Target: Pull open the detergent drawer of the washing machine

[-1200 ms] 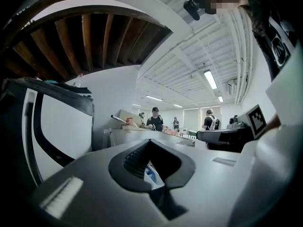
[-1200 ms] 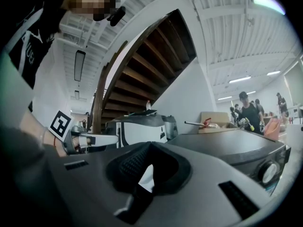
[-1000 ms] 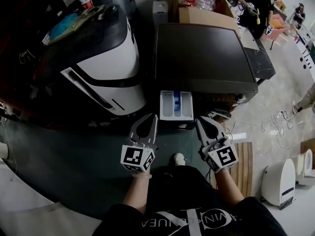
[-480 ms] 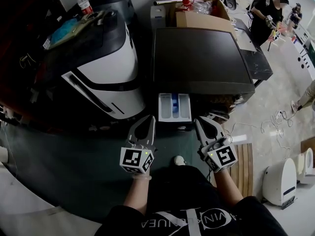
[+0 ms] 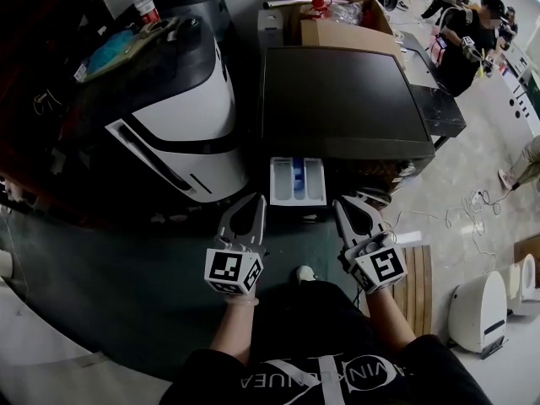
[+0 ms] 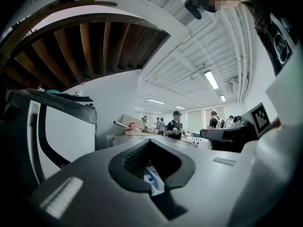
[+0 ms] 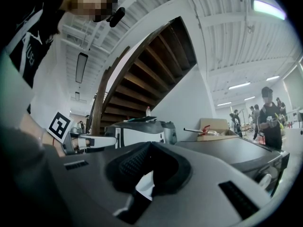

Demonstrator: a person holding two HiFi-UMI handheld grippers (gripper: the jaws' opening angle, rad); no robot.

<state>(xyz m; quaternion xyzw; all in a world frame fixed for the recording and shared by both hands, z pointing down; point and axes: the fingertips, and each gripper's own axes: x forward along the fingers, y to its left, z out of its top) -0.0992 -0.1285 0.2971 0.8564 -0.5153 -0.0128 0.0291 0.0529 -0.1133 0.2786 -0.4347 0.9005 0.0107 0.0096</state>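
Bystander [image 5: 457,56] drifted right, detergent drawer [image 5: 297,180] jutting lengthwise from washing machine [image 5: 342,99] toward person, left gripper [image 5: 253,202] and right gripper [image 5: 346,202] clenched empty, dark floor [image 5: 126,294], cluttered workshop

A cardboard box [image 5: 342,32] and red-capped bottle [image 5: 144,2] stand further back.

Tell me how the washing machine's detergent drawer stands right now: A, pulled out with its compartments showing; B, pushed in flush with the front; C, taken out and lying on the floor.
A: in the head view the detergent drawer juts out from the front of the washing machine, and its white and blue compartments are open to view from above.
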